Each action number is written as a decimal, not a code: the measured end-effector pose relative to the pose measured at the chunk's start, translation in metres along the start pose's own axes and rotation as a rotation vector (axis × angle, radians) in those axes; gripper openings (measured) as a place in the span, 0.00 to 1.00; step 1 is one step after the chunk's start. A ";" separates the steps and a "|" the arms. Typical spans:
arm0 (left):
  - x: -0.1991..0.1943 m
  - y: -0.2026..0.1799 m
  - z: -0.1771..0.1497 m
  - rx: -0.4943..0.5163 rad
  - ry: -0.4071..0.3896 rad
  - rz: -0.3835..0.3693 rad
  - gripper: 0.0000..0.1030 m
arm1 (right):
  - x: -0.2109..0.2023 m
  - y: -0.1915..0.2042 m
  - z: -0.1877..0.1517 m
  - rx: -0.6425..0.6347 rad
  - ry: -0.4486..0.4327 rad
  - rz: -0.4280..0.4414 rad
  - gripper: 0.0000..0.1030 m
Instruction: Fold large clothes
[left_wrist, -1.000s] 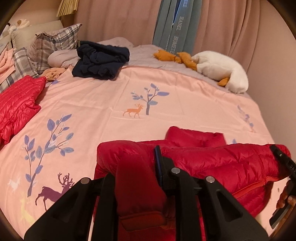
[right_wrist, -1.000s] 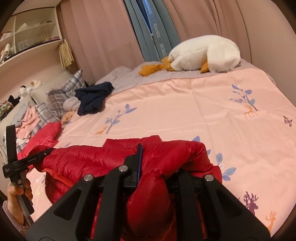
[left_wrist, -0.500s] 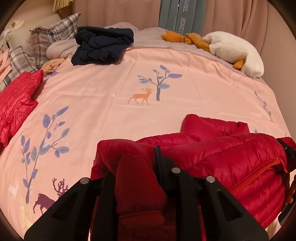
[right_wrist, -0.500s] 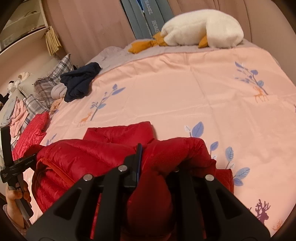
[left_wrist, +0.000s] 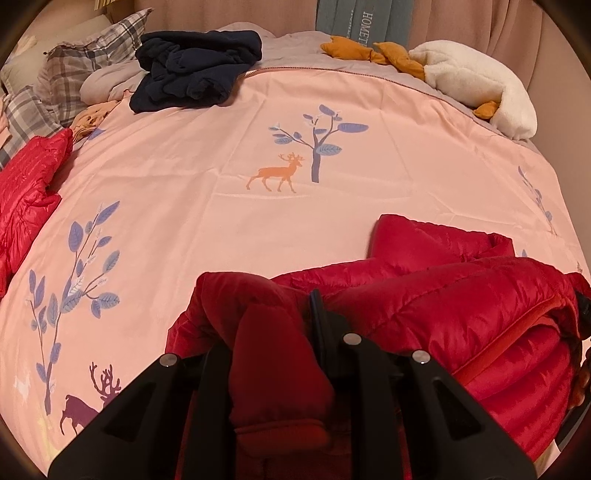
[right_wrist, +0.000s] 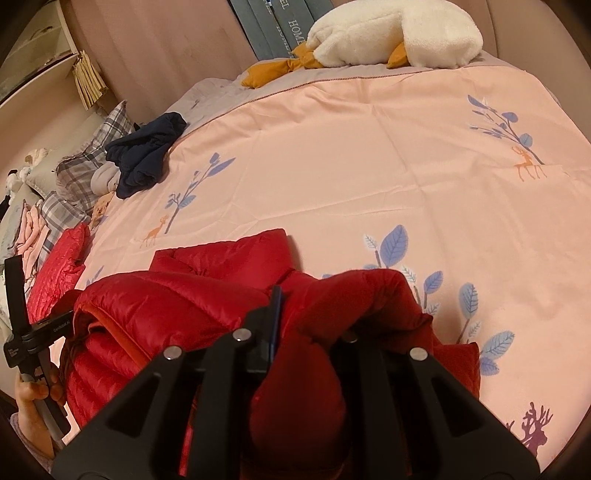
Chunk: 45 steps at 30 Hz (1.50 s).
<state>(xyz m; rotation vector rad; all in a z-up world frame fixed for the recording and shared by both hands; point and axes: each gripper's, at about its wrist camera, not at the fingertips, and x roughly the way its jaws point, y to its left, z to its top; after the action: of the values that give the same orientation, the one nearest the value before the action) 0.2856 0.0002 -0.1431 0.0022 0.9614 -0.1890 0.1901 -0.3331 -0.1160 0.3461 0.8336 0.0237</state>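
Observation:
A red puffer jacket (left_wrist: 461, 306) lies bunched at the near edge of the pink bedspread (left_wrist: 221, 184). My left gripper (left_wrist: 280, 332) is shut on one bunched part of it, with red fabric bulging between the fingers. In the right wrist view the same jacket (right_wrist: 177, 295) spreads to the left, and my right gripper (right_wrist: 310, 332) is shut on another bunched part. The left gripper's handle and the hand holding it (right_wrist: 29, 343) show at the far left of that view.
A dark navy garment (left_wrist: 195, 70) lies at the far side near plaid pillows (left_wrist: 74, 59). A second red puffer garment (left_wrist: 26, 192) lies at the left edge. A white and orange plush goose (left_wrist: 476, 81) lies at the far right by the curtains.
Both grippers have moved forward and down over the bed with the jacket in them. The jacket's upper part now lies farther onto the bedspread.

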 end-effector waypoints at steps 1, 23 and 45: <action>0.001 -0.001 0.001 0.002 0.002 0.002 0.19 | 0.000 0.000 0.000 0.002 0.003 -0.001 0.13; 0.014 -0.002 0.001 0.000 0.021 0.001 0.20 | 0.003 -0.007 0.000 0.069 0.022 0.043 0.28; -0.021 0.020 0.019 -0.238 -0.117 -0.298 0.85 | -0.032 -0.017 0.013 0.214 -0.119 0.218 0.77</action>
<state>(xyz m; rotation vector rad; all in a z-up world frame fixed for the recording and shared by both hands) 0.2922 0.0220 -0.1165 -0.3683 0.8597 -0.3442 0.1757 -0.3581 -0.0904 0.6328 0.6785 0.1166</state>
